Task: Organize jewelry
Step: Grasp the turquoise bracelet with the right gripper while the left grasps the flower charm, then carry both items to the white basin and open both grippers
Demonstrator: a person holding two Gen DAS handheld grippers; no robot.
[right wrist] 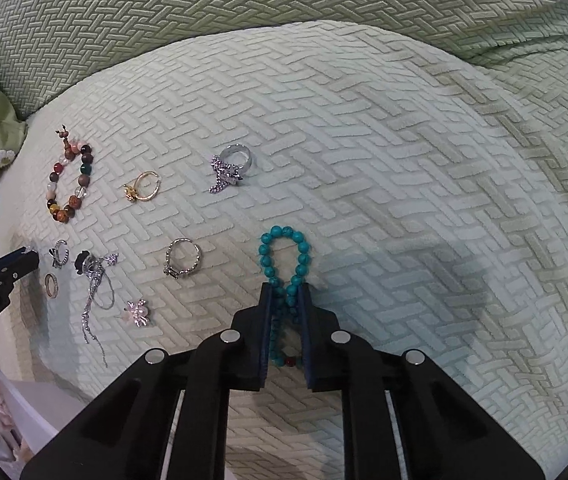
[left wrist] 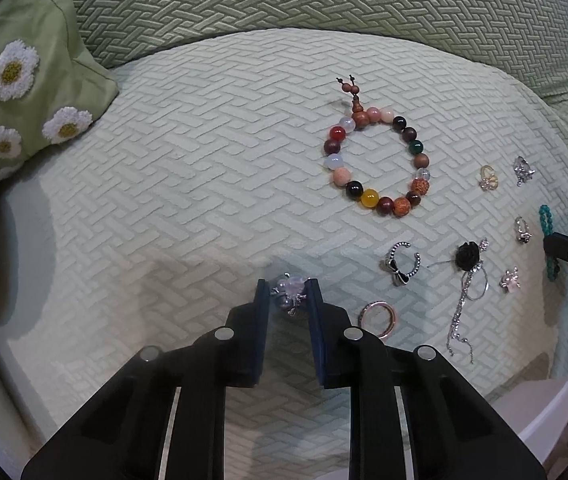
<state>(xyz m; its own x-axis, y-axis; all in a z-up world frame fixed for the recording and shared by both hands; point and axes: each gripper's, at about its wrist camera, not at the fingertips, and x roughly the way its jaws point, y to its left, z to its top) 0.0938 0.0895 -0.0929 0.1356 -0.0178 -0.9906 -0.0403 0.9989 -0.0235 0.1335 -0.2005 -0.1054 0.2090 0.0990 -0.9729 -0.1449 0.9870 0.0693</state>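
Right wrist view: I've got the turquoise bead bracelet pinched between my right gripper jaws, squeezed into a long loop, with its far end lying on the cushion.
Bracelet look: small round teal beads, one reddish bead near the bottom of the strand between the fingers; it looks limp, so I reckon it will sag if lifted.
Bracelet place: roughly mid-cushion, toward the near edge, well apart from the other pieces.
Left gripper: jaws closed in on a small pink flower earring with silver petals, toward the near edge of the cushion.
Laid out so far: multicolour bead bracelet sits alone toward the back; the gold ring, sparkly silver ring, small stone ring and second pink flower earring lie spaced apart, which reads as tidy to me.
Still messy: black rose earring and its long silver chain cross a thin hoop; bow ring and rose-gold band lie near it.
Progress: I judge it partway; two pieces are in hand, none in any box that I can see.
Surroundings: daisy pillow at the far left corner, sofa back behind.
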